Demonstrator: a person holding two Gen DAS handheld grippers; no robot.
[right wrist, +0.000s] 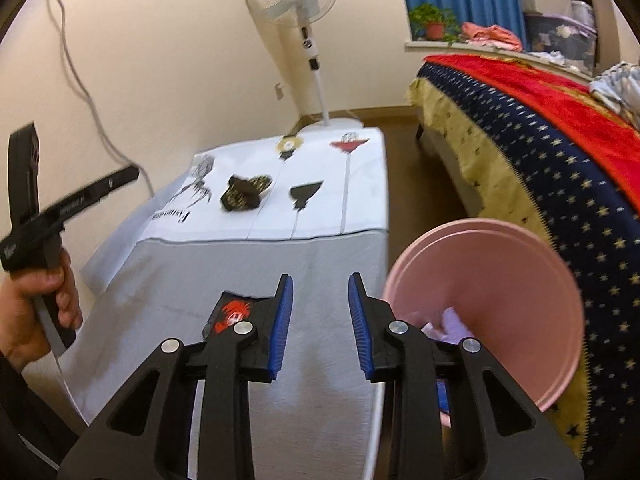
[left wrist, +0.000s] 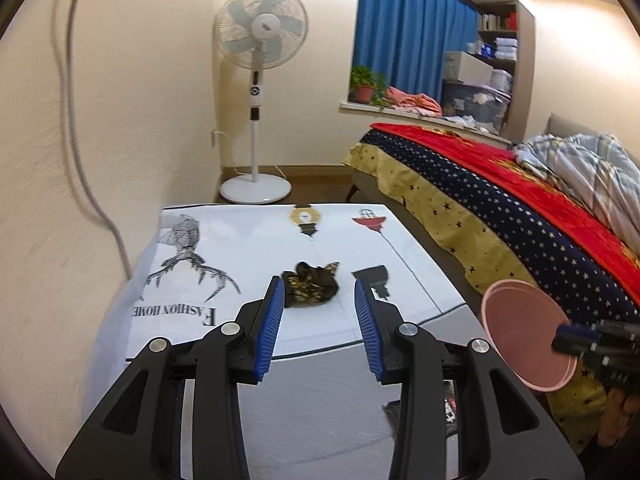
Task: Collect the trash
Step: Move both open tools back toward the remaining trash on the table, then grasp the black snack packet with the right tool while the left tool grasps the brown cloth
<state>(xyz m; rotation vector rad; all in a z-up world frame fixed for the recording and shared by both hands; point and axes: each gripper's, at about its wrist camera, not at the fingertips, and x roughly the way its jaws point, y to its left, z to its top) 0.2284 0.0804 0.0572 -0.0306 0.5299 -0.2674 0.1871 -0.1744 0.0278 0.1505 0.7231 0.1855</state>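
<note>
A crumpled dark wrapper with gold print (left wrist: 312, 283) lies on the white printed tablecloth (left wrist: 248, 240); it also shows in the right wrist view (right wrist: 244, 194). My left gripper (left wrist: 319, 288) is open, its blue pads either side of that wrapper, just short of it. A black and red wrapper (right wrist: 232, 314) lies on the grey cloth beside the left finger of my right gripper (right wrist: 320, 284), which is open and empty. A pink bin (right wrist: 488, 304) with pale purple trash inside stands right of the table; it also shows in the left wrist view (left wrist: 524, 336).
A white pedestal fan (left wrist: 258, 80) stands beyond the table's far end. A bed with a red and star-patterned cover (left wrist: 500, 208) runs along the right. A grey cable (left wrist: 80, 140) hangs on the left wall. A window ledge (left wrist: 420, 112) holds a plant and boxes.
</note>
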